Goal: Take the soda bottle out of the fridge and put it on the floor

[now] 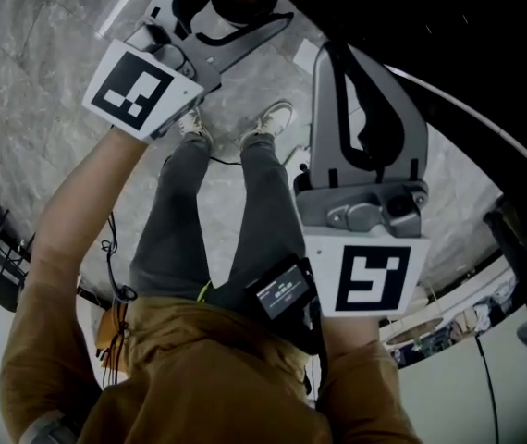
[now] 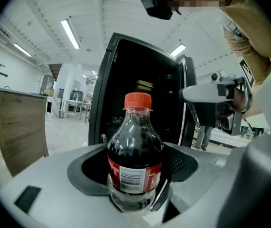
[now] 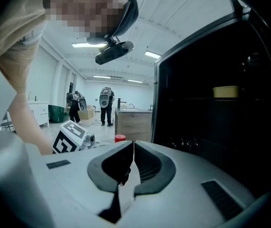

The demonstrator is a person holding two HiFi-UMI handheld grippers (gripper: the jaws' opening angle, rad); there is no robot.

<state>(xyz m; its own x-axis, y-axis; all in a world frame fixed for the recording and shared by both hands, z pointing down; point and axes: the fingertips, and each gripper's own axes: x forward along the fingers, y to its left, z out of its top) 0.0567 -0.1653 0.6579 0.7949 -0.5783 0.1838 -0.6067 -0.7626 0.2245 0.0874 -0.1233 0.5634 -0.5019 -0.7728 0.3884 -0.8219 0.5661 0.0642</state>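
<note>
1. The left gripper (image 2: 135, 184) has its jaws spread wide and clamped on the lower body of the soda bottle (image 2: 134, 146), which stands upright between them with its red cap on.
2. The fridge (image 2: 108, 80) stands open behind the bottle, and the bottle appears clear of its dark interior, so the taking-out looks done.
3. In the head view the bottle hangs above the floor (image 1: 51, 109), in front of the person's shoes, not set down.
4. The right gripper (image 3: 131, 170) has its jaws pressed together on nothing.
5. What seems left is to lower the bottle to the floor and release it.
</note>
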